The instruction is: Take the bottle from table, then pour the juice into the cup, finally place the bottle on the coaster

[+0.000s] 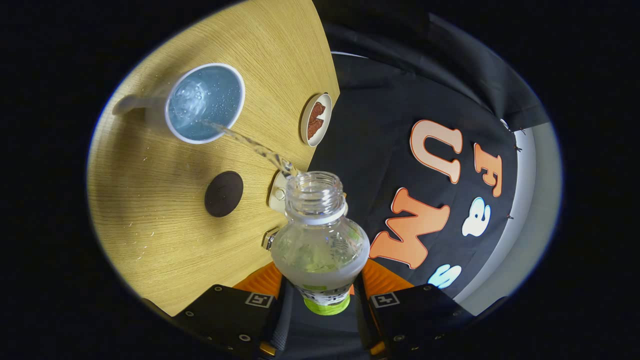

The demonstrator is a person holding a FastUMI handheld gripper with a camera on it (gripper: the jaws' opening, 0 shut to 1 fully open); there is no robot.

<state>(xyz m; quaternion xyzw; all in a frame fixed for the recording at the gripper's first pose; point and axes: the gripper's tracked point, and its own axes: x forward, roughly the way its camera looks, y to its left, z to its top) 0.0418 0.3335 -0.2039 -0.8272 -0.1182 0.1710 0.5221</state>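
My gripper (320,290) is shut on a clear plastic bottle (320,245) with no cap, both fingers pressing its body near the labelled base. The bottle is tipped over the wooden table (165,240). A thin stream of clear liquid (245,142) runs from the bottle's mouth into a white cup (206,102), which holds bubbling liquid beyond the fingers. A dark round coaster (223,193) lies flat on the table between the cup and the bottle.
A small white dish (316,120) with a brown item in it sits at the table's edge beside the black cloth wall. A white object (276,192) lies partly hidden behind the bottle's neck. Small droplets speckle the table.
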